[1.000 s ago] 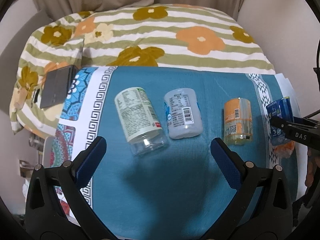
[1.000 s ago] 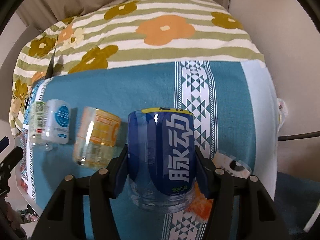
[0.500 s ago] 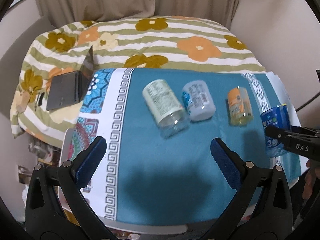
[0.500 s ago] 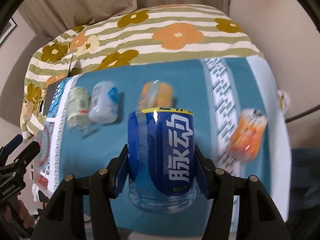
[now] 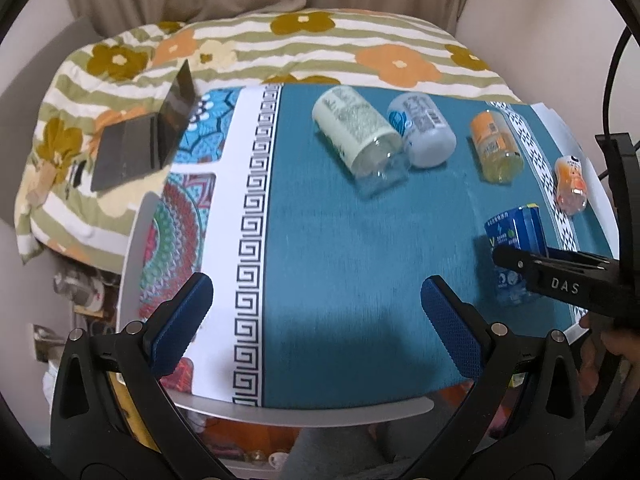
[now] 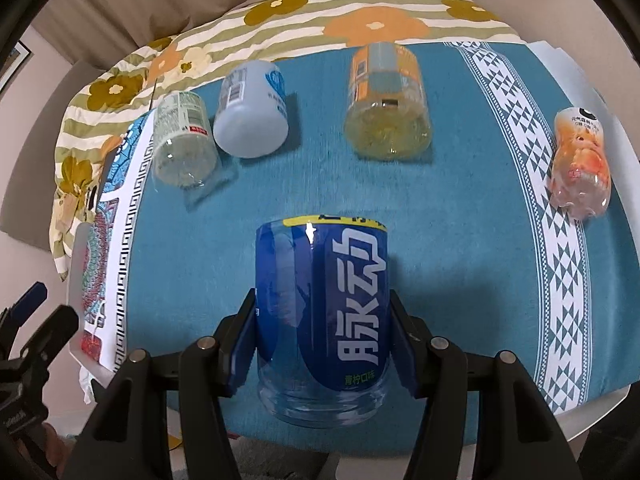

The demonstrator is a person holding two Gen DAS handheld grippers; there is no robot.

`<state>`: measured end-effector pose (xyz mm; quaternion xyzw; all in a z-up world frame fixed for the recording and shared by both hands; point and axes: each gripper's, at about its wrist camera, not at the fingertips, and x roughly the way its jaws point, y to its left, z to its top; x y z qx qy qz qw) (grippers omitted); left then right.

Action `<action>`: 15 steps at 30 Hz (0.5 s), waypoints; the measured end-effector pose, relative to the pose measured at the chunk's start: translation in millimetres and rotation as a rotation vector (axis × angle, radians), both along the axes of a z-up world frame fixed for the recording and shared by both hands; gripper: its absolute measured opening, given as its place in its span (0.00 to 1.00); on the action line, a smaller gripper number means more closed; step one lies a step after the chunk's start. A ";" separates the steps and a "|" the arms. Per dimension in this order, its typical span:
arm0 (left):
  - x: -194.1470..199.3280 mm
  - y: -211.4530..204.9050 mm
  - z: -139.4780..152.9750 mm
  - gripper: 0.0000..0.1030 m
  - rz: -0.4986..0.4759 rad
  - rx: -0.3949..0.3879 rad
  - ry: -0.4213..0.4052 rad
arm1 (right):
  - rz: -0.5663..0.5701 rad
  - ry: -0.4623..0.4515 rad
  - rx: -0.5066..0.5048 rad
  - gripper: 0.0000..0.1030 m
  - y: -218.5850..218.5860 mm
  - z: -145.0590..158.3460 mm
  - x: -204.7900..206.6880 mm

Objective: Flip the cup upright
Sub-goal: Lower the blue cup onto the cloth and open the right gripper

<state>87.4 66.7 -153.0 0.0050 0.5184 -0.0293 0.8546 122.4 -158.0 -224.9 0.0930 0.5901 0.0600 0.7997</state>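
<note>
My right gripper (image 6: 322, 340) is shut on a blue-labelled clear plastic cup (image 6: 324, 304), which it holds above the front of the table; the cup also shows in the left wrist view (image 5: 514, 256) between the right gripper's fingers (image 5: 520, 264). Several other cups lie on their sides on the teal cloth: a green-labelled one (image 6: 182, 140), a pale blue one (image 6: 250, 116), an orange-labelled one (image 6: 386, 108) and a peach one (image 6: 580, 168). My left gripper (image 5: 316, 320) is open and empty, above the table's front edge.
The teal tablecloth (image 5: 340, 248) covers a round white table (image 5: 304, 410). A floral striped bed cover (image 5: 320, 44) lies behind it, with an open laptop (image 5: 148, 140) on it at the left. A black cable (image 5: 612, 64) hangs at the far right.
Both grippers have pulled back and up from the table. The right gripper has carried the blue cup towards the front of the table. The lying cups look smaller and farther.
</note>
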 end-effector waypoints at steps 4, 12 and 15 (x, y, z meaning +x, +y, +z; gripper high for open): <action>-2.4 0.0 -4.3 1.00 -0.012 -0.002 0.004 | -0.004 -0.007 -0.005 0.53 0.4 -3.2 -1.7; 0.6 3.7 -6.4 1.00 -0.016 -0.007 0.005 | -0.031 0.007 -0.001 0.56 -0.4 -10.6 -0.9; 1.1 4.6 -6.4 1.00 -0.018 -0.010 0.005 | -0.045 0.008 0.001 0.77 -3.6 -11.3 -1.8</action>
